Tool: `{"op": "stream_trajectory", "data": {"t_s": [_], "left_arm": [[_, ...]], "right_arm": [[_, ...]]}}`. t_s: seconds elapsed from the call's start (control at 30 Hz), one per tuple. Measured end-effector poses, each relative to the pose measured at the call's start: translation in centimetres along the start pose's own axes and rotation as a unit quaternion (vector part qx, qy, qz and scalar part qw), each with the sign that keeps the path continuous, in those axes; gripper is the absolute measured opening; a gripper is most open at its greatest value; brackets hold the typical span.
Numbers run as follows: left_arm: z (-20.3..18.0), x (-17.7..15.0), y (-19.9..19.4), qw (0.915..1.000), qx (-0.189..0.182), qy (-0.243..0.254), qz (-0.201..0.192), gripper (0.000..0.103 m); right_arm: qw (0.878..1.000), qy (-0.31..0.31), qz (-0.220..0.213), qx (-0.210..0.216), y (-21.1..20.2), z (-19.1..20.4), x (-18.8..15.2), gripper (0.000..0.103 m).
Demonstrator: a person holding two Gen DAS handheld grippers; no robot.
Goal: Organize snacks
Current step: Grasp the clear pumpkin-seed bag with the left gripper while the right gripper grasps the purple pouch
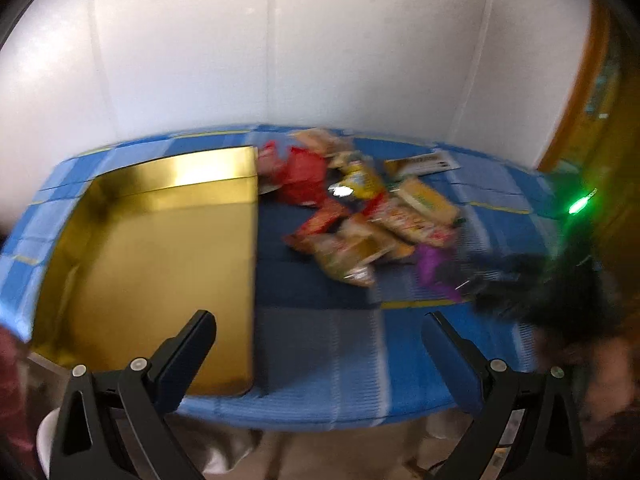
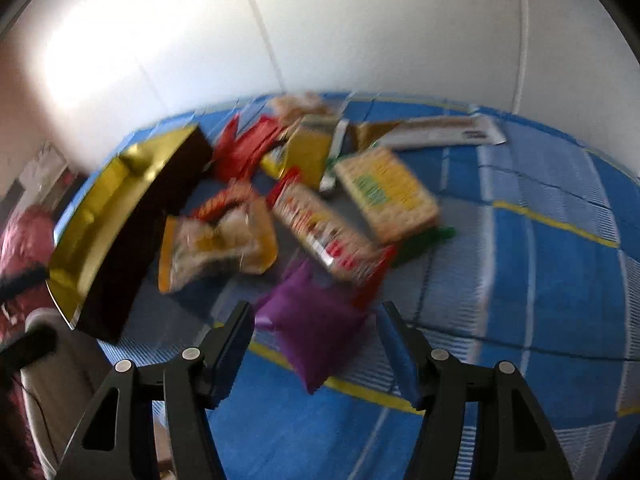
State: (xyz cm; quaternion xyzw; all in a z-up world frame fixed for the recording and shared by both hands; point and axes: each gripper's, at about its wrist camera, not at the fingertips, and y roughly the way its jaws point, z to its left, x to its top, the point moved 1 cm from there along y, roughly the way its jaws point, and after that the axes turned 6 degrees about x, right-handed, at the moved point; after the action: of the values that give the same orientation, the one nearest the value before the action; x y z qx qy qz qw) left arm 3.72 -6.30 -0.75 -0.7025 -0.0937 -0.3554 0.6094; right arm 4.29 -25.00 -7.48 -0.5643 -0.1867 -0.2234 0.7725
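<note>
Gold box [image 1: 160, 248] walls left; cloth [image 1: 320, 340] bare between

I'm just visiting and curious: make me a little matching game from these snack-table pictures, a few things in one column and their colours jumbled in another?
Things:
1. open box
2. small packet nearest the right gripper
3. tablecloth
4. crumpled bag beside the box's far corner

Colours:
A. blue check with yellow lines
B. red
C. shiny gold inside
D. purple

Pairs: 1-C, 2-D, 3-A, 4-B
</note>
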Motion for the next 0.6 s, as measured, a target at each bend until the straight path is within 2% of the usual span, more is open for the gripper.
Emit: {"op": "stream_trajectory", "data": {"t_s": [0.07, 0.1, 0.23, 0.27, 0.33, 0.37, 0.5, 0.6], "left_arm": [[-0.5, 0.7, 0.6, 1.0000, 0.000, 0.008, 0.003, 0.103], [-0.9, 1.2, 0.8, 0.9998, 0.014, 0.015, 0.000, 0.103], [-2.1, 2.9, 1.9, 0.9989, 0.024, 0.039, -0.007, 0.103], [-2.4, 3.2, 2.1, 0.9987, 0.026, 0.044, -0.009, 0.103], [-2.6, 3.8, 2.8, 0.9980, 0.034, 0.052, -0.011, 0.103], [-2.8, 4.1, 3.3, 0.9977, 0.035, 0.056, -0.012, 0.103], [-3.7, 5.3, 5.8, 0.9959, 0.038, 0.082, -0.006, 0.103], [-4.8, 5.6, 7.6, 0.9930, 0.034, 0.113, -0.001, 0.098]], "right_arm": [[1.000, -0.017, 0.014, -0.009, 1.0, 0.5, -0.3, 0.065], [0.999, -0.023, 0.017, -0.014, 1.2, 0.6, -0.3, 0.065], [0.999, -0.036, -0.001, -0.027, 1.4, 0.9, -0.6, 0.064], [0.999, -0.035, -0.005, -0.026, 1.3, 0.9, -0.6, 0.061], [0.999, -0.040, -0.007, -0.019, 1.3, 0.9, -0.6, 0.041], [0.999, -0.039, -0.006, -0.018, 1.3, 0.8, -0.4, 0.038], [1.000, -0.019, 0.000, -0.003, 0.6, -0.3, 0.0, 0.037], [1.000, 0.008, -0.001, -0.002, -0.2, -1.8, -0.2, 0.036]]}}
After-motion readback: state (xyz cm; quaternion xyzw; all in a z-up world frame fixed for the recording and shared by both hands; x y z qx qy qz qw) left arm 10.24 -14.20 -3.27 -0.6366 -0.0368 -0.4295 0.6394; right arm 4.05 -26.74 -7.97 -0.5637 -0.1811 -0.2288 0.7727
